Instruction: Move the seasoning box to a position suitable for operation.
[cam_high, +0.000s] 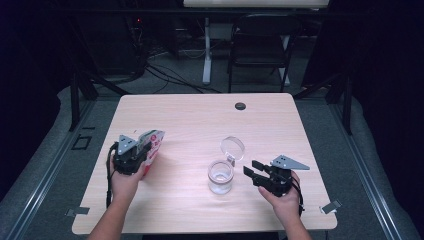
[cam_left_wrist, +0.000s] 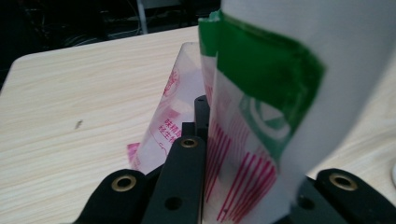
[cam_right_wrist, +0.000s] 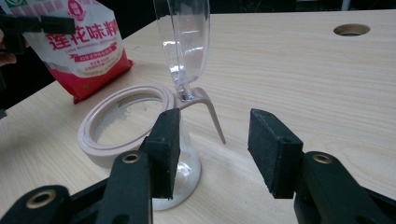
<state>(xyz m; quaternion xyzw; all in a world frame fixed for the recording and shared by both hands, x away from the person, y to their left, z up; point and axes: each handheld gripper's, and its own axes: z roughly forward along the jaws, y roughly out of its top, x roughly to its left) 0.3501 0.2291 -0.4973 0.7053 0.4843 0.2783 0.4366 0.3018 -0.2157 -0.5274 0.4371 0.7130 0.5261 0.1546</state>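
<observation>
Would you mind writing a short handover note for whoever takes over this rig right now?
Left gripper: shut on the red and white seasoning bag, held upright at the table's left side.
Right gripper: open, holding nothing, jaws just right of the glass jar.
Jar: upright near the table's middle, hinged clear lid flipped open; a little whitish residue seems to show inside.
Done: bag gripped, jar open.
Left, probably: steady the jar with the right gripper, bring the bag over and pour. Whether the bag is already open is unclear.
</observation>
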